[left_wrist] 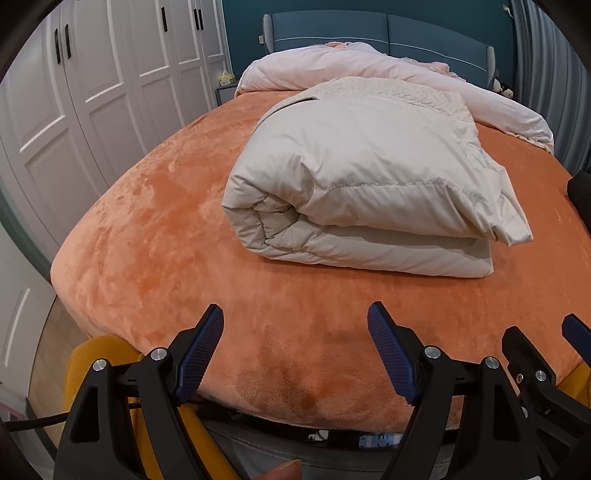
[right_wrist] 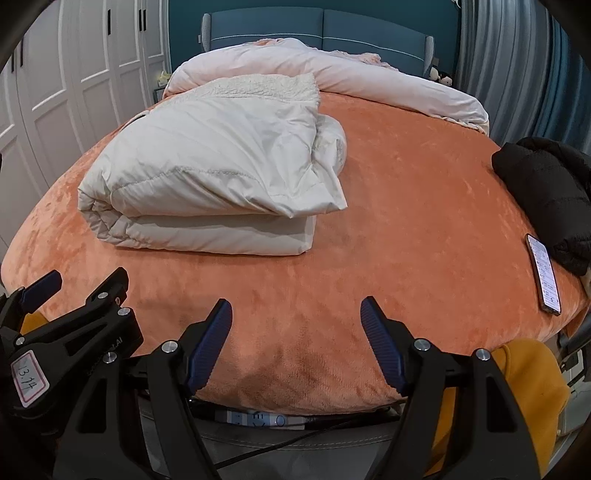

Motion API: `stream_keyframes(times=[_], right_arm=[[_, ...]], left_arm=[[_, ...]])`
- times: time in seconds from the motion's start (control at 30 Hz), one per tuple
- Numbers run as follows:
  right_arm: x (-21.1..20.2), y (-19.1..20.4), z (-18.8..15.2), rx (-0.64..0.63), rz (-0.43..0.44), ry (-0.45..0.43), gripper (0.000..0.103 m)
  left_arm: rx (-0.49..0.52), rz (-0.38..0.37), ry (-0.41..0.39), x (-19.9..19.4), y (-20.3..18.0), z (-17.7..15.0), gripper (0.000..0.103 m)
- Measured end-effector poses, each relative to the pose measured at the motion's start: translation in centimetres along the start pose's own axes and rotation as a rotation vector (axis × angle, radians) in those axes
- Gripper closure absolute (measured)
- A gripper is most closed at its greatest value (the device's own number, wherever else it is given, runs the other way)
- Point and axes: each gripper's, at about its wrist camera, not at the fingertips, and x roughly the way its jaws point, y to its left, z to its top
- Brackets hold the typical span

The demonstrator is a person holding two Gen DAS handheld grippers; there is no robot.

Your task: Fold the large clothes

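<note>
Here, folded cream coat [left_wrist: 362, 181] ahead, tools [left_wrist: 295, 354] [right_wrist: 295, 347] agape, empty

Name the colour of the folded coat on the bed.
Cream-white folded coat, clearest in the right wrist view.

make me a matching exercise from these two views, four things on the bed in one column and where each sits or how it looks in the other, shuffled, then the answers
Column 1
1. cream padded coat
2. black jacket
3. phone
4. pink duvet

Column 2
A. flat with its screen lit, near the bed's right edge
B. folded into a thick bundle on the orange bed cover
C. bunched along the head of the bed, by the blue headboard
D. dark heap at the right edge, just behind the phone

Pairs: 1-B, 2-D, 3-A, 4-C
</note>
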Motion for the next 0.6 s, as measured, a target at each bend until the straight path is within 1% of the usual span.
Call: stream_keyframes(times=[0.6], right_arm=[[0.15, -0.03, -0.14, -0.002, -0.003, -0.011, 0.033]], left_arm=[[0.004, 0.014, -0.011, 0.05, -0.02, -0.27, 0.027]])
